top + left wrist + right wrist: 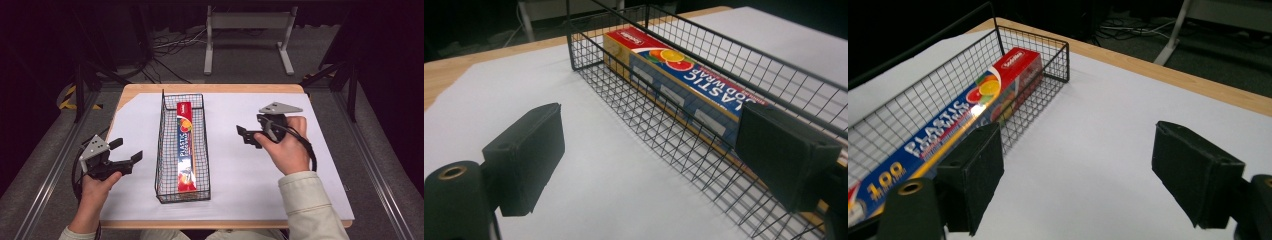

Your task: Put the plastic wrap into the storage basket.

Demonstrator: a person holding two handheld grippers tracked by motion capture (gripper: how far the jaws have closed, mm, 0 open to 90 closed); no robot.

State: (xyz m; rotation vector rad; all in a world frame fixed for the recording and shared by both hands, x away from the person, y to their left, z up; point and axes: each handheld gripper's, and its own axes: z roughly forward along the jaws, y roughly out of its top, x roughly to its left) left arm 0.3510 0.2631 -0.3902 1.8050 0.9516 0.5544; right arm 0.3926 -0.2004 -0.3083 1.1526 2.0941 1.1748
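Lying in the wire basket [161,150], the plastic wrap box [186,150] sits between both released hand-held grippers.

A lab recording bay: dark curtains, floor cables [170,42], metal rails [47,175] flanking the paper-covered table [240,165].

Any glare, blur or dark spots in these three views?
High view: white table sheet evenly lit, surroundings dark. Right gripper view: a bright glare spot on the long blue-and-red plastic wrap box in the black wire basket; near jaws slightly soft. Left gripper view: no glare on the box, background dim and soft.
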